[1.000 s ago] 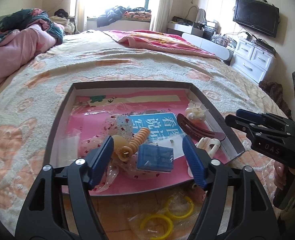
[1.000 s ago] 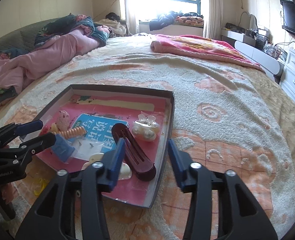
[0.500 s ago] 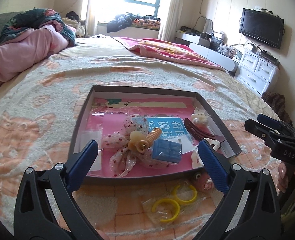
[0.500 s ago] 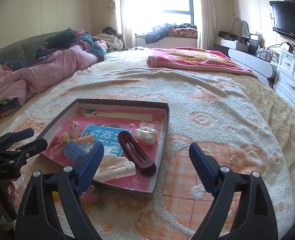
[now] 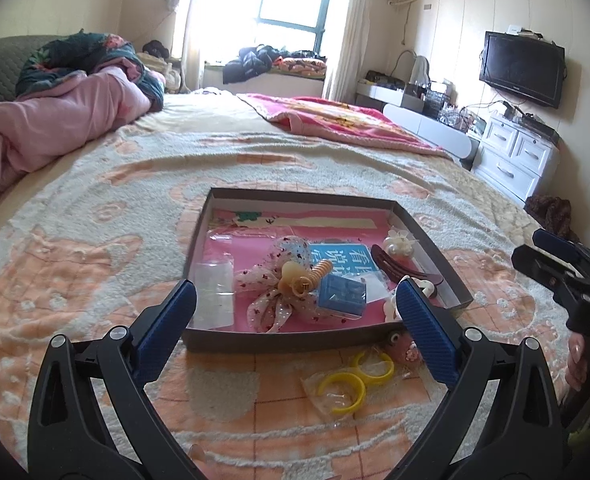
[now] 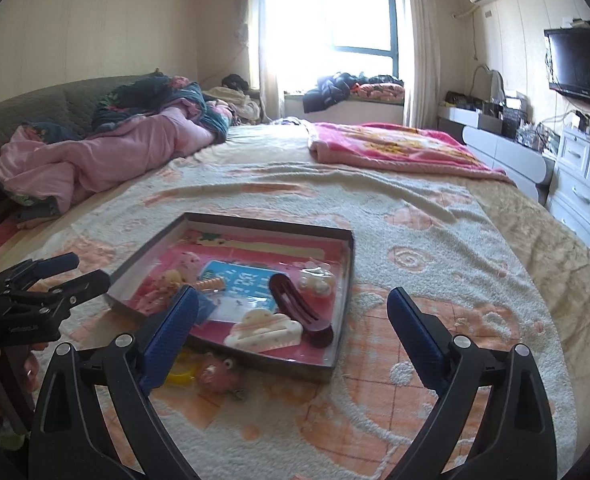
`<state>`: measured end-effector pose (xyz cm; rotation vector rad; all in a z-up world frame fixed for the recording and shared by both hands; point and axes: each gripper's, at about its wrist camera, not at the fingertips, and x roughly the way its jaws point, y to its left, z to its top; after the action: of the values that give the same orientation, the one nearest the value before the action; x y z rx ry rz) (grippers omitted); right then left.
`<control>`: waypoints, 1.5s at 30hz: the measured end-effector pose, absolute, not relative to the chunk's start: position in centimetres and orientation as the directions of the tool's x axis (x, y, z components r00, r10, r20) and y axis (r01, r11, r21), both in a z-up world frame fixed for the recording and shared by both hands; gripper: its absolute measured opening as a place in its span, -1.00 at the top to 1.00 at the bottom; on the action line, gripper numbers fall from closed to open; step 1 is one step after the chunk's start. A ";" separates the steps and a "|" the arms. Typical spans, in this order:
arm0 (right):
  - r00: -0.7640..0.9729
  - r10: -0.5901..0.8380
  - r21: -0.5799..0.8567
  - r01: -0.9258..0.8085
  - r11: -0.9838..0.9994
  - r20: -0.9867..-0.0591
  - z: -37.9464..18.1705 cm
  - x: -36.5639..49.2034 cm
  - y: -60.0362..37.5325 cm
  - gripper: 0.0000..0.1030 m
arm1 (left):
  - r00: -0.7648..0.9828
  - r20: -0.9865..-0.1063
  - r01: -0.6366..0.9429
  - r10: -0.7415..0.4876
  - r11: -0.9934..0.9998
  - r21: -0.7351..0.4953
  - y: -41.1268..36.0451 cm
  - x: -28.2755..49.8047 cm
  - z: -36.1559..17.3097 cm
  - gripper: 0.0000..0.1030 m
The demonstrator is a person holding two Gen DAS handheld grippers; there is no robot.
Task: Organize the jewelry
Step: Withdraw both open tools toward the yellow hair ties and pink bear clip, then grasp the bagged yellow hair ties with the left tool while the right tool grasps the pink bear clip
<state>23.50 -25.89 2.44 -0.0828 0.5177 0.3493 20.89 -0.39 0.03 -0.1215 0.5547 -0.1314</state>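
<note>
A dark-rimmed tray (image 5: 287,340) (image 6: 275,364) with a pink lining lies on the bed. In it are a spotted bow with a beige claw clip (image 5: 299,282), a blue box (image 5: 341,294), a dark red hair clip (image 5: 407,270) (image 6: 299,308), a white cloud-shaped clip (image 6: 263,332) and a pearl flower (image 5: 401,242). Yellow rings (image 5: 355,380) in a clear bag and a pink toy clip (image 6: 219,376) lie just outside the near wall. My left gripper (image 5: 295,292) hangs open, short of the tray. My right gripper (image 6: 291,296) is opening, nothing between its fingers.
The bed is covered by a cream and orange towel blanket (image 5: 95,264). A pink quilt (image 5: 47,132) is bunched at the far left, and a pink blanket (image 6: 395,148) lies at the far side. White drawers (image 5: 515,160) and a television (image 5: 521,68) stand off the bed's right side.
Both grippers have drawn back and up from the tray and their jaws have spread wide. The bow, blue box and clips stay lying in the tray.
</note>
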 end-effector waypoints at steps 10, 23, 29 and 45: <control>0.807 0.350 -0.001 -0.398 0.917 -0.475 2.7 20.0 -23.9 -0.80 | 0.864 -0.483 0.084 -0.140 0.987 -0.136 0.3 18.3 0.5 -0.78; 0.789 0.366 0.001 -0.420 0.908 -0.493 1.7 17.6 -23.1 -0.80 | 0.860 -0.495 0.077 -0.127 0.990 -0.121 1.1 16.0 -0.3 -0.78; 0.779 0.374 0.007 -0.429 0.903 -0.504 0.9 16.6 -22.9 -0.80 | 0.854 -0.503 0.089 -0.132 0.990 -0.109 1.2 15.2 -0.8 -0.78; 0.617 0.381 0.043 -0.489 0.871 -0.689 -5.9 23.2 -21.4 -0.41 | 0.706 -0.665 0.294 -0.245 0.955 -0.040 -2.3 19.7 -7.1 -0.78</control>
<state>23.16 -21.44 -5.89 -0.1551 0.7543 0.5030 19.72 -2.25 -7.14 0.0706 0.7281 -0.2996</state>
